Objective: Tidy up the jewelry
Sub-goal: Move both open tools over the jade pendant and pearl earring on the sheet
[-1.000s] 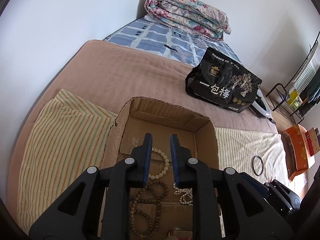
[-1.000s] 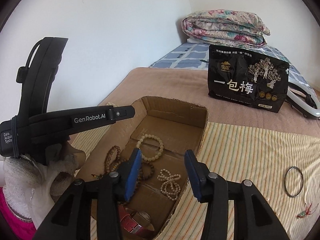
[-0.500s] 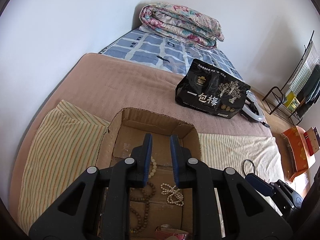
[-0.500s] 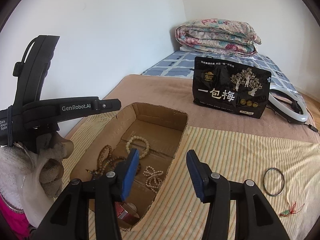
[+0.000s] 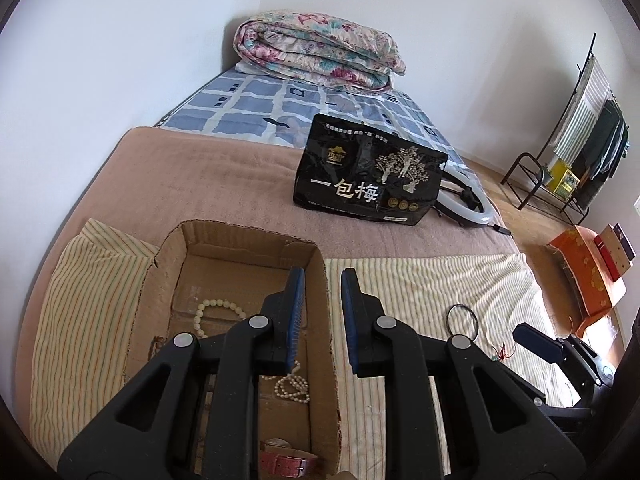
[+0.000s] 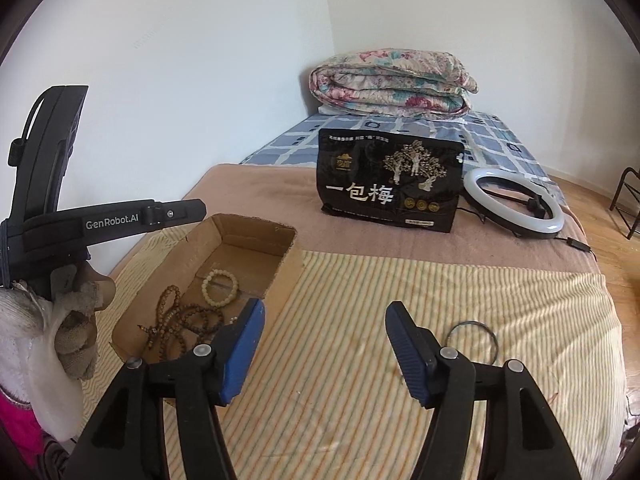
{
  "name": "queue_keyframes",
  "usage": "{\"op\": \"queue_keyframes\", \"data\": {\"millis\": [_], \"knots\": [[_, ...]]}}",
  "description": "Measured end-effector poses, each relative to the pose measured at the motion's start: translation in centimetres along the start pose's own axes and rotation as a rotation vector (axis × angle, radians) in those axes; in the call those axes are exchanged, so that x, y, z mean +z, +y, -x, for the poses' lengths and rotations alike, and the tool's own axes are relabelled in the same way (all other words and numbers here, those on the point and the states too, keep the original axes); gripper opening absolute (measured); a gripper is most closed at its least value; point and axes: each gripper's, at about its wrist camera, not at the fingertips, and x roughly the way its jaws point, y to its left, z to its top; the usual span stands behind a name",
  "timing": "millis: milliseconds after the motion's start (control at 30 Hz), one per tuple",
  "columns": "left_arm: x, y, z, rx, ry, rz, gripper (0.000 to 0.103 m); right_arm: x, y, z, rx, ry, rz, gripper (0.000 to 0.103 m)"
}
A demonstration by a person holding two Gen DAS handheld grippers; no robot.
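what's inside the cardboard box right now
Inside the cardboard box: a pale bead bracelet, brown prayer beads, a pearl strand and a pink-strapped watch. The tongs cover its near end.

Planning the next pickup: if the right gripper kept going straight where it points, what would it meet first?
Probably the bare striped cloth: the right gripper is open and empty, and the thin ring lies right of its line.

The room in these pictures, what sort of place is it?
Most likely a bedroom in a home. A folded floral quilt lies on a bed with a blue checked sheet, and a rack hung with clothes stands by the wall.
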Motion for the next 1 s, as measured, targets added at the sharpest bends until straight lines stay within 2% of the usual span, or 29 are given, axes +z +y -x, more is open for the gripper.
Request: {"op": "queue_keyframes", "data": {"millis": [67,133,367,700,1000], "knots": [[-0.1,-0.9,-0.1,-0.012,0.001,-0.007,0.026,-0.2,-1.2,0.7,-0.012,-0.002,-0.013,0.07],[-0.3,-1.8,-0.1,-0.032,0.003,-0.011,0.031,-0.6,-2.3,1.4,-0.028,-0.007,-0.022,0.074],[-0.8,-5.1,-0.8,-0.073,0.016,-0.047,0.031,-1.8,-6.4,3.8,-0.072,-0.017,-0.069,0.083],[-2.7,-9.7,-3.1,-0.123,0.076,-0.107,0.031,-4.2,-13.3,5.8,-0.126,-0.002,-0.176,0.085],[-4.4,-12.1,-5.8,-0.152,0.142,-0.131,0.031,-6.3,-18.4,5.1,-0.162,0.038,-0.274,0.085]]}}
